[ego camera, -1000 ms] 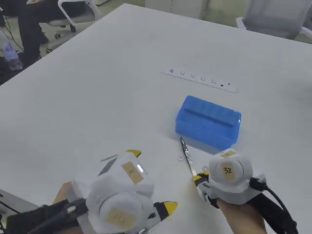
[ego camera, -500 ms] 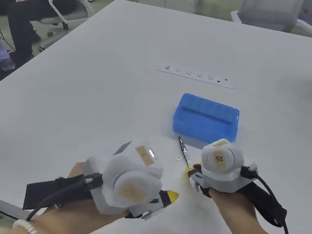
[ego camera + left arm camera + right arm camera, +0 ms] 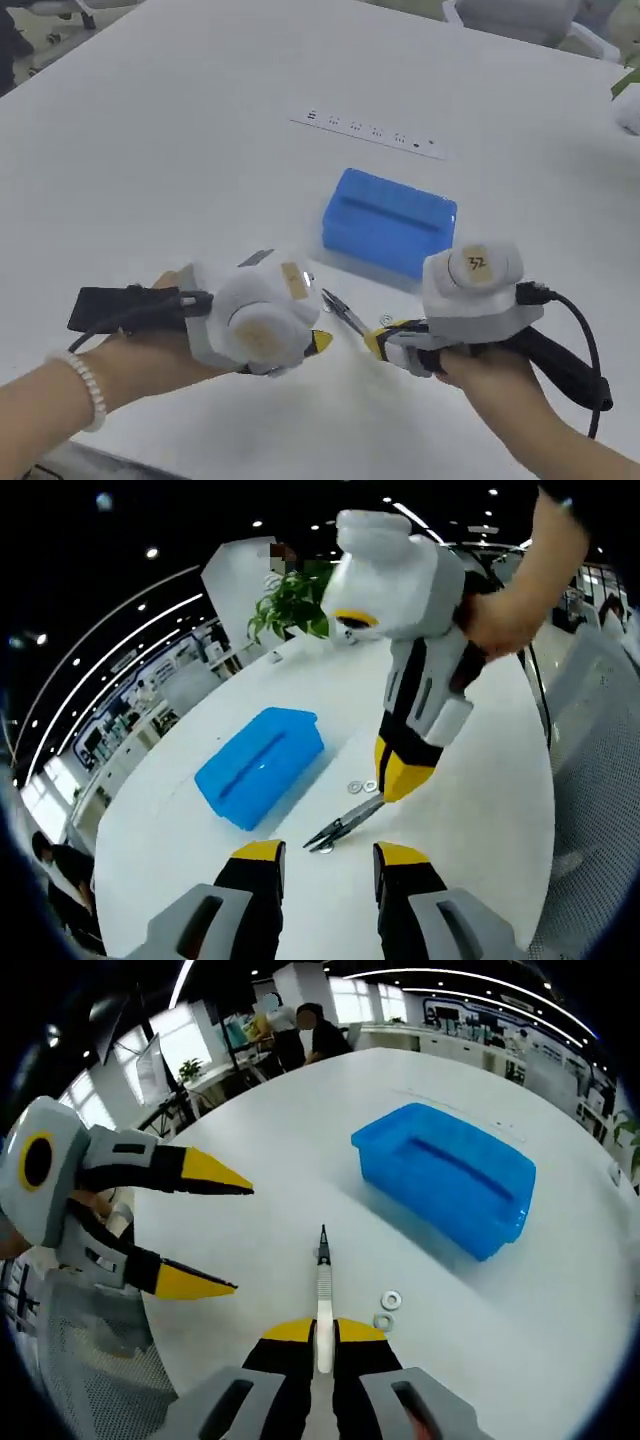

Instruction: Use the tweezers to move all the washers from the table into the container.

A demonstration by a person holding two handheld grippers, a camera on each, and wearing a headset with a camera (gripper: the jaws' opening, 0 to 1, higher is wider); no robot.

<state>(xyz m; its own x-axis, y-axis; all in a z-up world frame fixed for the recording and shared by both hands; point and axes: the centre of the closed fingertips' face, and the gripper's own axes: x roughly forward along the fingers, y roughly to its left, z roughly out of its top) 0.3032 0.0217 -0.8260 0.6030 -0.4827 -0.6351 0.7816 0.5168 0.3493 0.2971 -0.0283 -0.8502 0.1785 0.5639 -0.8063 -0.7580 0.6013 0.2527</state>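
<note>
Head view. Shows the right gripper [image 3: 378,342] at lower right, clamped on the tweezers [image 3: 345,312], with the tips aimed up-left toward frame centre. Puts the left gripper [image 3: 318,342] at lower left, close beside; cannot tell its jaw gap from here. Sets the container [image 3: 388,222] just above centre on the table [image 3: 180,150], with a power strip [image 3: 370,132] beyond it. Hints at the washers [image 3: 385,321] as tiny rings just above the right gripper's yellow tips, too small to count.

Left gripper view. Shows the left gripper [image 3: 328,855] at the bottom edge, jaws moderately apart and holding nothing. Catches the right gripper [image 3: 400,770] reaching down from the top, the tweezers [image 3: 345,825] slanting toward lower centre, two washers [image 3: 362,785] on the table just beside the yellow tips, and the container [image 3: 260,765] at centre left.

Right gripper view. Runs the tweezers [image 3: 322,1280] straight up from bottom centre. Places two washers [image 3: 391,1300] at lower right of centre, beside the jaws and well behind the tweezer tips. Shows the container [image 3: 445,1175] at upper right, top open, and the left gripper [image 3: 240,1237] at left, jaws apart.

Probably calls for drawing the tweezers back until the tips reach a washer. Lower the tips flat, straddle one rim, and squeeze gently so the ring does not flick away. Take one washer at a time.
</note>
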